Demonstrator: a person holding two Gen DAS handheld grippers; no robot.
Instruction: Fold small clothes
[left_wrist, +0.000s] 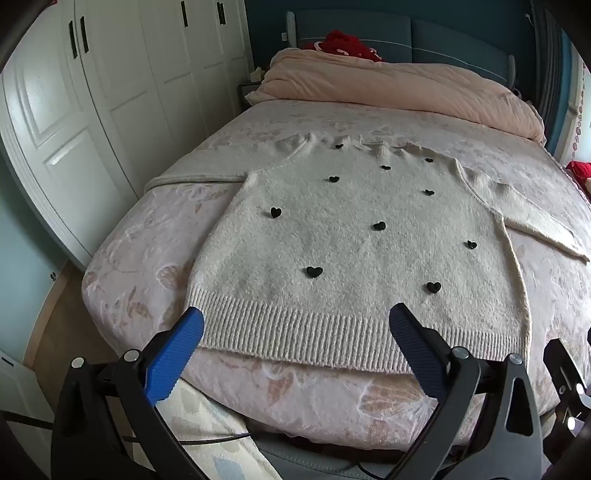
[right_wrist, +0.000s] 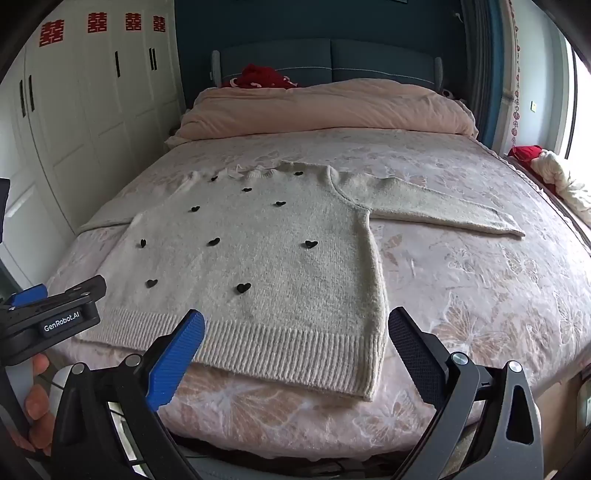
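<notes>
Both tongs were spread wide with nothing between the jaws: left gripper (left_wrist: 295, 321) over the hem's left part, right gripper (right_wrist: 295, 325) over its right corner. Sweater (left_wrist: 351, 240) lay flat, front up, on the bed (right_wrist: 461, 295), right sleeve (right_wrist: 443, 210) stretched sideways. Judgement: fold sleeves in first; pinch only the knit, not the bedspread under it, and lift both hem corners evenly.

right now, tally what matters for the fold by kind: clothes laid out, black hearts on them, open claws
sweater: 1
black hearts: 10
open claws: 2 (left claw, right claw)
total: 13
</notes>
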